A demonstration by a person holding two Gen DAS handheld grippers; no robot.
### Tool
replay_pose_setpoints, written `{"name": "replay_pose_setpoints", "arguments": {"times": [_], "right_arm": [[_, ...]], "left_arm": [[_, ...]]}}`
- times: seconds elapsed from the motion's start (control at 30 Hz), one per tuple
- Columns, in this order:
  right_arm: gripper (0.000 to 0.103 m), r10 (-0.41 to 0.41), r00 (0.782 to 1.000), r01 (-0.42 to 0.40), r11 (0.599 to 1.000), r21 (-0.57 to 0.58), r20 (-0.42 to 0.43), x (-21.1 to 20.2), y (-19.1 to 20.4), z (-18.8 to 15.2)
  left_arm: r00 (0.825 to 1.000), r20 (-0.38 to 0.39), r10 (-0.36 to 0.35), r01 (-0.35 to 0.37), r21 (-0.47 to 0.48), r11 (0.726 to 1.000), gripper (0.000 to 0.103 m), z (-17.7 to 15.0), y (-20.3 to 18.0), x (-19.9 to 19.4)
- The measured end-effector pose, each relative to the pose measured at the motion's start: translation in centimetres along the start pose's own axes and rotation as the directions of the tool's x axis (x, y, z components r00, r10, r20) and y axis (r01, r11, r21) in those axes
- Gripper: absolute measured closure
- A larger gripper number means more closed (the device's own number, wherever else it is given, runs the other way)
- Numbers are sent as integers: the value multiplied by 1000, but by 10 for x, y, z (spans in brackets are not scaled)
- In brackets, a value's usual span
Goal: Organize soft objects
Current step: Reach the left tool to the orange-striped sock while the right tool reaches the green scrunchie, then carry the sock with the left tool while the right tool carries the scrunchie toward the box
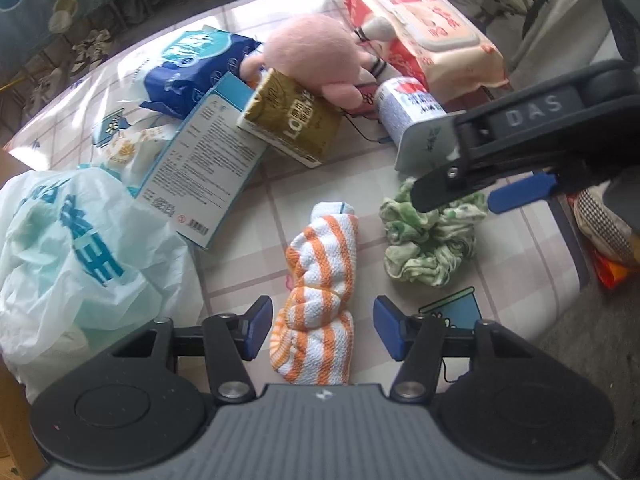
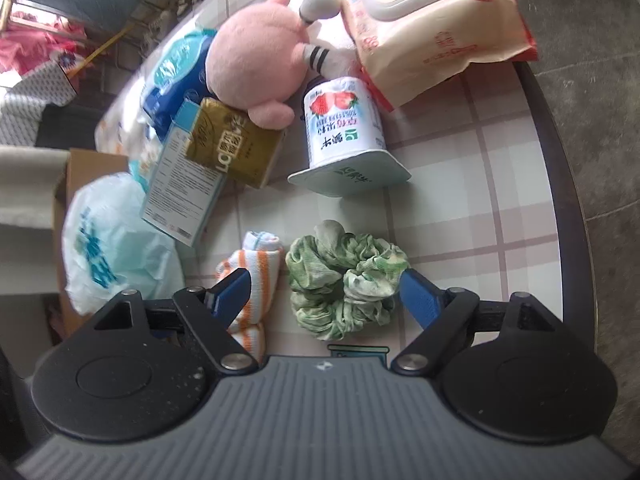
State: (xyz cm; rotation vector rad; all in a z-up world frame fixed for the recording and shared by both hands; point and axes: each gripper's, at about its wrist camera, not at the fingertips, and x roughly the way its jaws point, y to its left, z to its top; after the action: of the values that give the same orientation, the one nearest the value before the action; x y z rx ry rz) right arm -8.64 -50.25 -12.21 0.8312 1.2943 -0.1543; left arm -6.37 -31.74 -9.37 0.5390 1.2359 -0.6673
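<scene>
Step in hand, by my read: both soft items are down on the table, side by side at the near edge, w/ neither one gripped.

The left gripper hangs over the orange-striped cloth. Its jaws stand about half open, one on each side of the cloth w/ a gap showing either side, so nothing is held. The right gripper has its jaws wide, straddling the green scrunchie. The right pad sits at the scrunchie's edge (touching or just off, can't tell), and the left pad is over the striped cloth, not squeezing. The scrunchie lies just right of the cloth, nearly touching it.

Next move, as I judge it: either lift clear and go for the pink plush in the far clutter, or close on one item to shift it. Closing the right jaws as they stand risks catching the cloth too, so it'd need to shift right first.

Writing:
- "DAS" on the right gripper's arm, seen from the left cam.
- "LO" plus Chinese characters on the gold tissue pack.
- Strawberry picture and Chinese text on the yogurt cup, which stands upside down.
- Fine print and a barcode on the blue-white box, too small to read.
- Red Chinese print on the wipes pack.
- Blue characters on the plastic bag.
</scene>
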Motion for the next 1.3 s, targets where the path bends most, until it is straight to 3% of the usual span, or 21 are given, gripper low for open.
{"name": "replay_pose_setpoints", "arguments": {"times": [0.13,0.4,0.63,0.83,0.93,1.1,1.17,1.3], "right_arm": [[16,-55,998,55,997,-49,1,14,11,1],[15,-128,992,126,984,-125,-7,38,25,4],[15,-157,987,147,975,-168,-46,55,34,8],[18,-194,980,183,958,-219,-31,57,40,5],[26,-217,976,207,949,-240,-17,59,44,1],[49,-231,973,225,944,-241,6,53,40,0],[55,-222,975,218,948,-230,8,51,36,1],[71,-175,984,171,968,-186,-9,46,23,6]], "left_arm": [[1000,-10,2,-1,23,1000,46,-5,-2,7],[1000,-12,9,-9,33,999,47,-9,0,14],[1000,-5,19,-19,5,1000,48,-13,1,16],[999,-1,38,-38,6,999,48,-15,0,19],[999,2,44,-44,10,999,48,-14,0,20],[999,-3,42,-42,19,999,48,-12,-4,25],[999,-5,40,-40,15,999,55,-11,-6,27],[999,-6,46,-46,-7,999,58,-11,-6,29]]}}
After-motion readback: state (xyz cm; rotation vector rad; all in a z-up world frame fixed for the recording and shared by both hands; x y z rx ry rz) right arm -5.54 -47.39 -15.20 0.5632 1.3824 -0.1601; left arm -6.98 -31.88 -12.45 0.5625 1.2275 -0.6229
